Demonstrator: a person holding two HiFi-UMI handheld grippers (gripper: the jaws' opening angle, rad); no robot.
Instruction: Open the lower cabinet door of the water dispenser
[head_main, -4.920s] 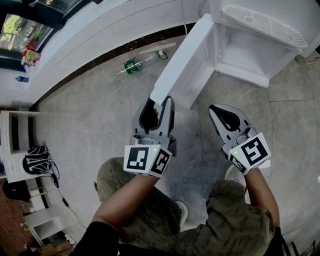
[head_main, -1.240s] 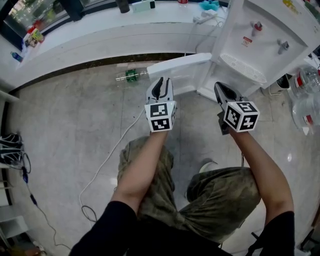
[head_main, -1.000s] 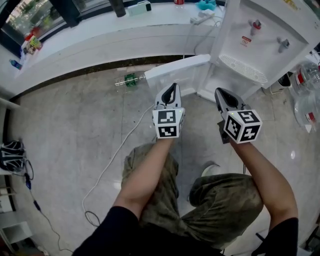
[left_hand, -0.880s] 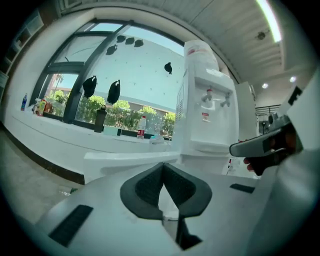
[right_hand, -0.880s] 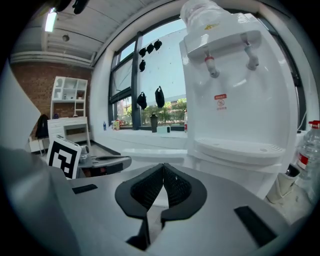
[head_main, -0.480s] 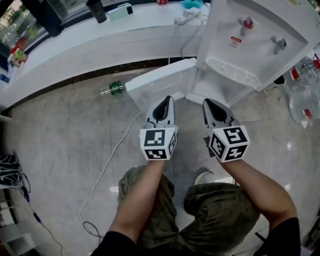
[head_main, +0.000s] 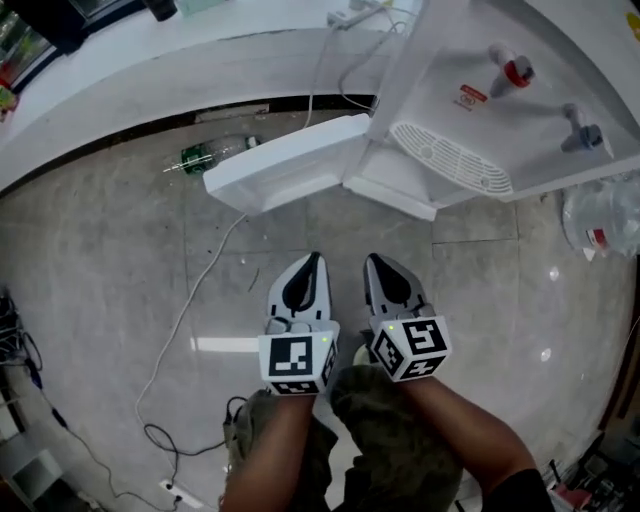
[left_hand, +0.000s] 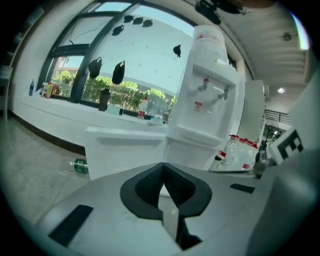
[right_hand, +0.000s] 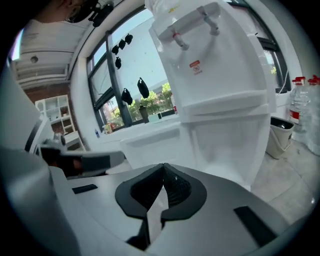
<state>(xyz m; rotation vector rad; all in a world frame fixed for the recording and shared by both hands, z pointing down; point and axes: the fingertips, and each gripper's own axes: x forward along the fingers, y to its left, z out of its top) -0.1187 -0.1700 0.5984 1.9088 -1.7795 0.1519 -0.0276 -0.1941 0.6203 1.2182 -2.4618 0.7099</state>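
Note:
The white water dispenser (head_main: 500, 110) stands at the upper right of the head view, with red and blue taps. Its lower cabinet door (head_main: 285, 165) hangs swung wide open to the left. In the left gripper view the door (left_hand: 125, 150) shows ahead, with the dispenser (left_hand: 207, 110) behind it. The right gripper view looks into the open cabinet (right_hand: 225, 145). My left gripper (head_main: 313, 262) and right gripper (head_main: 372, 262) sit side by side over the floor, well short of the door. Both are shut with nothing between the jaws.
A green bottle (head_main: 205, 155) lies on the floor by the white counter base (head_main: 150, 90). A white cable (head_main: 185, 310) trails across the grey tiles. Water jugs (head_main: 600, 220) stand to the right of the dispenser. The person's knees show below the grippers.
Both grippers have drawn back from the open door toward the person's body and come closer together. The view has shifted, with the dispenser now higher and nearer the frame's top.

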